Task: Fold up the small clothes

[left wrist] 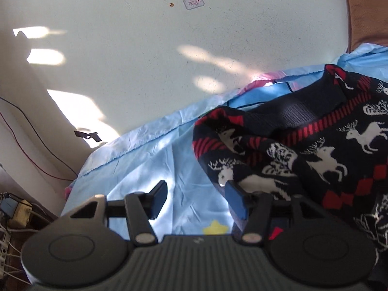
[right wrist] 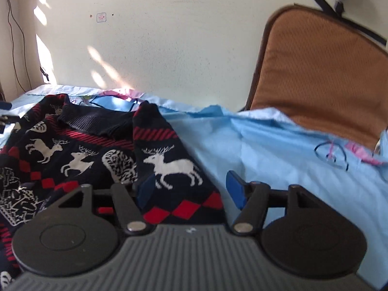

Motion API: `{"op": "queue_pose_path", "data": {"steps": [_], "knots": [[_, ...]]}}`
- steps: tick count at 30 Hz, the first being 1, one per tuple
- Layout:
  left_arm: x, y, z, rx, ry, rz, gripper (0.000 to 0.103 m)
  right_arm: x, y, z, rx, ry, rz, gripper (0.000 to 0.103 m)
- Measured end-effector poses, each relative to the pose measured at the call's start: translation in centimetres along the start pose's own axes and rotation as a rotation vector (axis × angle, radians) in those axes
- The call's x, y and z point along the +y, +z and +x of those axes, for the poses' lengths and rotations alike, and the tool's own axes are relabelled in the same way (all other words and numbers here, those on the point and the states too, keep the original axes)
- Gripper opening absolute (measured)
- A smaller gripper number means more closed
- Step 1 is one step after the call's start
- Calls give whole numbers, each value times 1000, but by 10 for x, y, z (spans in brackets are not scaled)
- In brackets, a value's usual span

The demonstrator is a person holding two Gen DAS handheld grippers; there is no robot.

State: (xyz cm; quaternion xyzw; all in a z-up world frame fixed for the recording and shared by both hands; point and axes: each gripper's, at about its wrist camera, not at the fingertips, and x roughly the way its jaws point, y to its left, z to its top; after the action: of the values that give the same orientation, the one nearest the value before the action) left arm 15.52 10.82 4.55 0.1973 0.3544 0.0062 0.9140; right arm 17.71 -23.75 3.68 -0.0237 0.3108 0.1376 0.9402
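A navy knitted sweater [left wrist: 315, 150] with white reindeer and red diamonds lies rumpled on a light blue sheet [left wrist: 150, 165]. My left gripper [left wrist: 197, 200] stands open at the sweater's left edge. Its right finger [left wrist: 236, 200] is at the knit and its left finger is over bare sheet. In the right wrist view the sweater [right wrist: 80, 150] fills the left half, collar toward the wall. My right gripper [right wrist: 190, 190] is open over the sweater's right edge, with the reindeer panel under the gap and its right finger [right wrist: 235, 191] over the sheet [right wrist: 278, 150].
A cream wall [left wrist: 145, 60] runs close behind the bed. A brown padded cushion [right wrist: 322, 72] leans against it at the right. Cables and a power strip [left wrist: 14, 215] sit on the floor past the bed's left edge.
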Motion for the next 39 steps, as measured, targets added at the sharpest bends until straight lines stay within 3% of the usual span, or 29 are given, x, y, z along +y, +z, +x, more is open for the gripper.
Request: {"op": "queue_pose_path", "data": {"steps": [2,4,6,7,8,9,11,12,14,15,17,19,22,24,27,28,29,30,31,34,37,39], "knots": [[-3,-2,-1,3,-25,-1,55,11,-5,4,17,9,-32,78],[-9,-6,3,16,-27,11,54,23,-13,14,34,-19,-112,76],[-18,-8,8,25,7,35,33,29,-15,28,80,-102,-173,36],[-20,-8,12,39,30,41,11,26,-12,28,61,-153,-190,15],[-20,-7,16,52,49,34,4,17,-3,26,37,-173,-170,15],[-18,-6,17,56,62,23,4,3,8,24,-5,-217,-129,14],[-8,-2,23,64,111,-11,4,-42,35,25,-84,-380,-28,16],[-2,0,25,74,135,-30,5,-59,42,28,-78,-424,24,18],[10,1,23,78,137,-66,8,-85,53,40,12,-484,124,40],[15,-1,17,64,123,-77,9,-86,54,40,24,-493,128,41],[19,-8,3,29,98,-66,12,-70,55,29,-26,-436,76,41],[21,-15,-6,22,56,-52,21,-51,56,20,-59,-315,86,42],[15,-25,-12,37,-26,-39,36,-24,61,33,-14,61,222,43],[6,-30,-16,31,-67,-24,45,-2,62,58,67,188,259,44],[-7,-39,-17,41,-105,-1,40,27,61,104,165,191,268,53],[-12,-43,-15,49,-115,18,19,31,60,116,192,179,280,53],[-18,-46,-15,40,-117,38,10,36,59,123,193,176,296,51],[-22,-49,-17,22,-92,65,10,39,62,124,169,175,289,44],[-25,-49,-17,14,-80,87,9,43,69,129,188,207,277,11],[-22,-41,-15,-11,-48,93,8,48,105,131,65,219,252,12],[-2,-23,2,-18,77,38,7,33,148,142,-79,130,309,13],[18,-14,20,-4,209,-26,7,19,158,157,-53,69,412,20]]}}
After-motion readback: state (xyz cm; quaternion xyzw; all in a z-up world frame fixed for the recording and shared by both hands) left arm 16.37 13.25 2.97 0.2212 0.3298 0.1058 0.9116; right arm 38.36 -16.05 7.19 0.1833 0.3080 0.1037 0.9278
